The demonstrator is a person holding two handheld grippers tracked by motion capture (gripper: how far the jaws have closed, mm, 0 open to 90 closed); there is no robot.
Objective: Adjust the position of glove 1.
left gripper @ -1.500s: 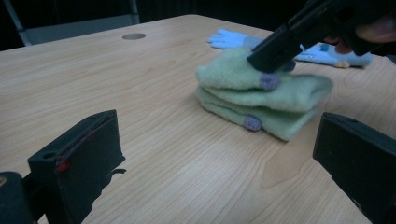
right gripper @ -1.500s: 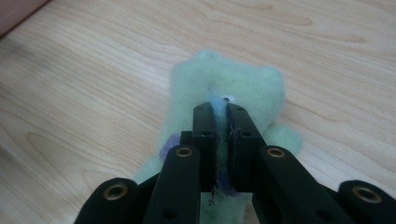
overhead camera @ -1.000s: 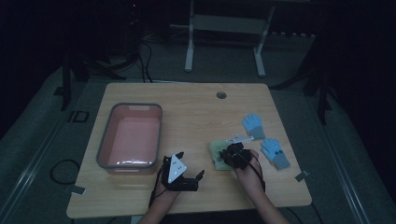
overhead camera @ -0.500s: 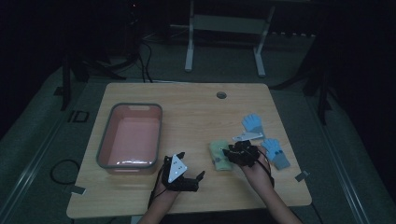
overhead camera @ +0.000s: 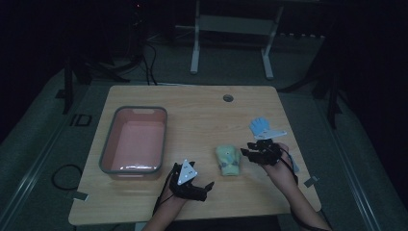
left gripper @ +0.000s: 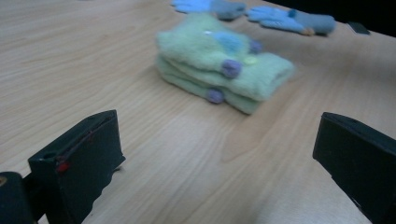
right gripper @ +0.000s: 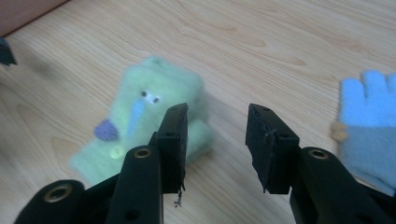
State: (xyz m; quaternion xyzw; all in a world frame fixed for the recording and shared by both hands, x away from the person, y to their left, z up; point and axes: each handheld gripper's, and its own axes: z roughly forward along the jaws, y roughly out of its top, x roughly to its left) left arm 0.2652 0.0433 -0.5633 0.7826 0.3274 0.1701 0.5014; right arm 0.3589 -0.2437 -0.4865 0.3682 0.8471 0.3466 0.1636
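Progress looks partial — the green glove lies folded in a small stack on the bare wood of the table, near the front edge and between the two hands, while the pink bin at about nine o'clock from it holds nothing that I can see. The right gripper sits just at three o'clock of that folded glove, and its jaws have just been opening; in the right gripper view they stand partly apart with nothing between them, the green glove lying beyond and beside the left jaw, apart from the pads. So the fold reads as finished and let go. The left gripper rests near the front edge at about seven o'clock of the glove, jaws spread wide and empty, looking across the wood at the green glove. Blue gloves lie at roughly one o'clock of the green one, flat and not folded as far as the dim high view shows — in the left gripper view two blue gloves appear side by side behind the stack. What is left, by my judgement, is to deal with the blue pair and perhaps move folded pieces to the bin.
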